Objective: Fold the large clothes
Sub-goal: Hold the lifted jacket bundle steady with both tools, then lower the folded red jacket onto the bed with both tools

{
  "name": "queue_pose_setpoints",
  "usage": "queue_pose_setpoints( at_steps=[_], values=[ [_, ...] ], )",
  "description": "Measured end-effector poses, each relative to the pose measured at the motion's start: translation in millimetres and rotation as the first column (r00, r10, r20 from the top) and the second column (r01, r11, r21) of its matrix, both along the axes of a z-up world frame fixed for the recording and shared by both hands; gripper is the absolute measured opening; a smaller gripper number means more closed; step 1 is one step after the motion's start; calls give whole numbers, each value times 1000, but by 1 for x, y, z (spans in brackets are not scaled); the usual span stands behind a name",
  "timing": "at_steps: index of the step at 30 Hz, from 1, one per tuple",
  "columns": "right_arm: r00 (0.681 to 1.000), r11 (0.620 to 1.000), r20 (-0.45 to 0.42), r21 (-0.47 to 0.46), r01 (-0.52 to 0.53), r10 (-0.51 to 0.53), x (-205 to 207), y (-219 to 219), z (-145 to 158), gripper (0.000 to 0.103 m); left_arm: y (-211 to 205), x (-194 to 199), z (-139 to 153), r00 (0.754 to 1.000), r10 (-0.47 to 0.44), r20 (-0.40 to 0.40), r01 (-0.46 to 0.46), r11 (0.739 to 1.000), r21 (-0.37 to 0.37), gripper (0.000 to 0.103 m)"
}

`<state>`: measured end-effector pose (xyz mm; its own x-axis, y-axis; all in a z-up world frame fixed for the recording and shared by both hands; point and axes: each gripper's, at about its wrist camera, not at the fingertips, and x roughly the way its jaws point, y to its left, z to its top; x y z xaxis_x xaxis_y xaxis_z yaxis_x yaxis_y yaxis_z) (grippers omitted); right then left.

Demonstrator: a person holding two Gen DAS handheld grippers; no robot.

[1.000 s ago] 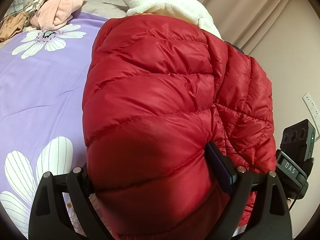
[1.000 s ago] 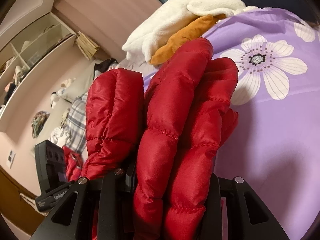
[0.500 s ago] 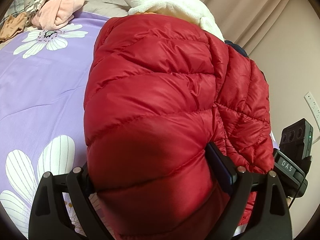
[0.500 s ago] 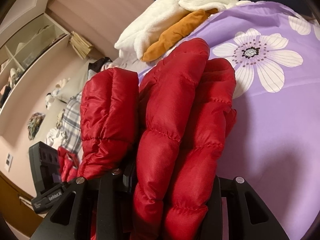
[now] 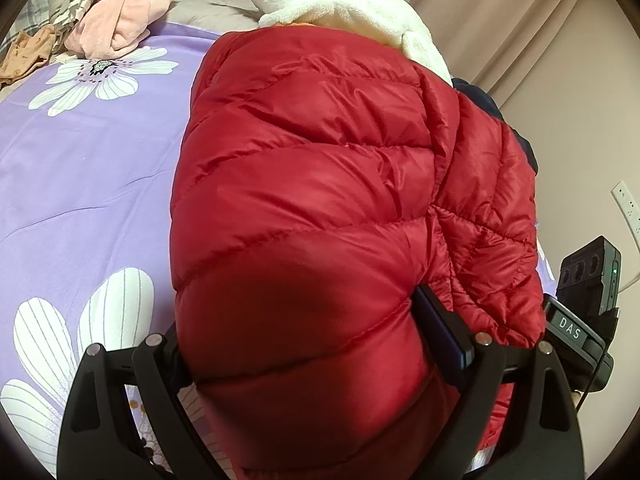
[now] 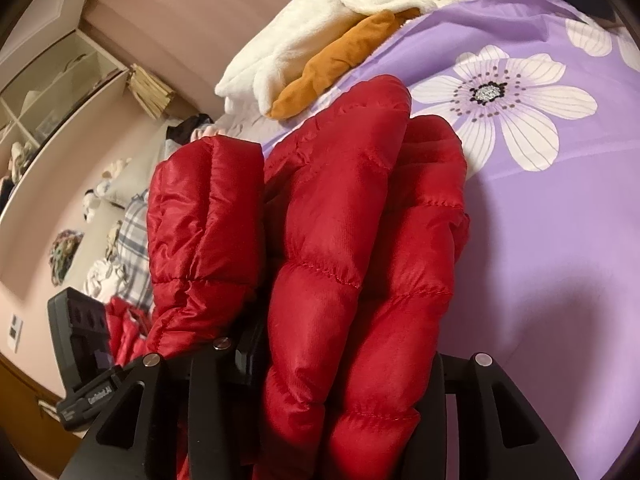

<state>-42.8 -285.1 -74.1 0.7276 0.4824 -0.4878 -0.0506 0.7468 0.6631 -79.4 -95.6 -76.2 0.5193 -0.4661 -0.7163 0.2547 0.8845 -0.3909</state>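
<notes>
A red down jacket (image 5: 312,216) is lying bunched on a bed with a purple bedsheet (image 5: 84,184) that is printed with big white flowers. In the left wrist view the quilted jacket is filling most of the picture. It is bulging up between the two black fingers of the left gripper (image 5: 316,340), and it is hiding the tips of them. The jaws are standing wide, and the thick padded bundle is sitting between them and pressing against both fingers, so this gripper is grasping the red down jacket. At the right edge of this view the other gripper's body with a small label is showing just beside the jacket.

In the right wrist view the right gripper (image 6: 344,364) is holding a folded edge of the same jacket (image 6: 360,248). Two or three puffy layers are standing between its fingers, and another fold is hanging outside the left finger. Its jaws are opening at this moment, but the red fabric is filling the gap and touching both fingers.

Behind the jacket, a white fleece garment (image 6: 320,40) is lying on the bed with an orange-brown cloth (image 6: 344,60) partly under it. In the left wrist view a pink garment (image 5: 128,20) is lying crumpled at the far side of the sheet. A beige curtain (image 5: 520,20) is hanging beyond the bed.
</notes>
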Motion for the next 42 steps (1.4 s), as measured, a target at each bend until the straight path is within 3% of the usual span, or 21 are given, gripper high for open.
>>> queue_pose_setpoints(
  at_steps=[42],
  values=[
    [999,1000,-45,-21,13,-14,3,-4,-7,53,-1,-13,7,1000,27,13,-28,997,78,94]
  ],
)
